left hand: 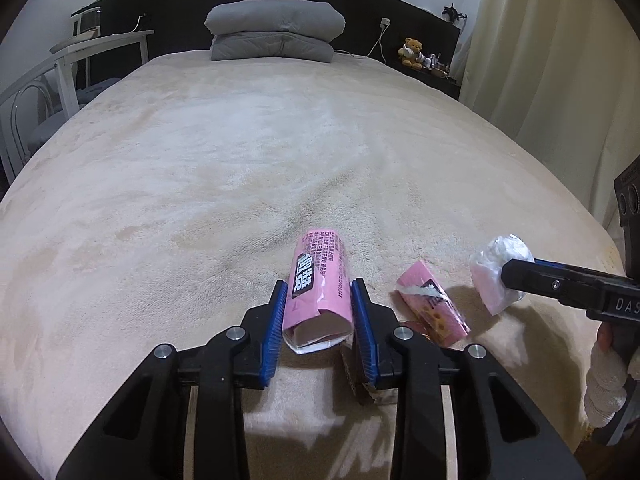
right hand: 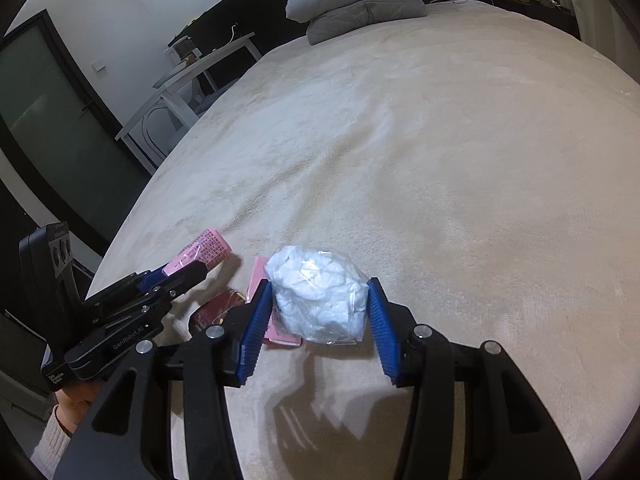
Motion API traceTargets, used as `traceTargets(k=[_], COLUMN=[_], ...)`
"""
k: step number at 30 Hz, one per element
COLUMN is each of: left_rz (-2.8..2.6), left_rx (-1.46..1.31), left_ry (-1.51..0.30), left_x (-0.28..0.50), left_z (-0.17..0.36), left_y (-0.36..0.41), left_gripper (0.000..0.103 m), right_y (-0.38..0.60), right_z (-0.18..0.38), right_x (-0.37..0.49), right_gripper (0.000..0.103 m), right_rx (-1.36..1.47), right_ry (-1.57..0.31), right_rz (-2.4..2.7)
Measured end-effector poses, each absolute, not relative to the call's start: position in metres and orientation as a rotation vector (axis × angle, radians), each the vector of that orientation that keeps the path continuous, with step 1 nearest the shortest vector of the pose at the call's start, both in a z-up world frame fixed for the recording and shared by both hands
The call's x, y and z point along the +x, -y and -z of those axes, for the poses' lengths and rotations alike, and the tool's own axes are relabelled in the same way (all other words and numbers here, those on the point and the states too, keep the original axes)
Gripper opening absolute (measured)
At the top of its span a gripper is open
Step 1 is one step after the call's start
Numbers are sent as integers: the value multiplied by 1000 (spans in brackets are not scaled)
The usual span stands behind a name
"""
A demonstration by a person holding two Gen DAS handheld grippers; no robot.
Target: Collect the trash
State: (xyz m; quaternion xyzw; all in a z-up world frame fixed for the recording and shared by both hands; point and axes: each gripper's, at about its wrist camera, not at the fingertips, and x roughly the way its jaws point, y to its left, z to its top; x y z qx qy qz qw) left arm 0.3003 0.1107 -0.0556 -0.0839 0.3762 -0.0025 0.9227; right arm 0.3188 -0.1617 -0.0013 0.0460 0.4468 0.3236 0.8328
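Left gripper point(left hand: 320, 300) clamped the pink printed wrapper tube point(left hand: 319, 280), low centre. Right gripper point(right hand: 320, 308) clamped the crumpled white plastic-wrapped wad point(right hand: 318, 294) above the beige plush bed point(right hand: 440, 160).

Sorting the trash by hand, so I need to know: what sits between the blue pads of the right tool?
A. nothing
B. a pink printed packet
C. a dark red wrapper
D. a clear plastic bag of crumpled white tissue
D: the right tool has its blue pads against both sides of the clear plastic bag of crumpled white tissue.

pink packet point(left hand: 319, 288), black lettering | white wad point(right hand: 318, 294) in clear bag | beige bedspread point(left hand: 200, 168) | blue fingers point(left hand: 276, 332)
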Motion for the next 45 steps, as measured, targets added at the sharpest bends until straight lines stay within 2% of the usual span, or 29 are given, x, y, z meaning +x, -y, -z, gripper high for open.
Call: traceTargets(k=[25, 45], left_rz=[59, 123], left_rx=[-223, -240], left_ry=[-596, -544], left_x=[166, 55], left_z=[-9, -5], left_y=[-62, -5], left_gripper=[31, 31], right_y=[208, 255], right_z=[-36, -29], right_x=[206, 90], right_gripper=[48, 48], right_rx=[61, 19], right_ry=[-811, -746], right_rz=[-723, -745])
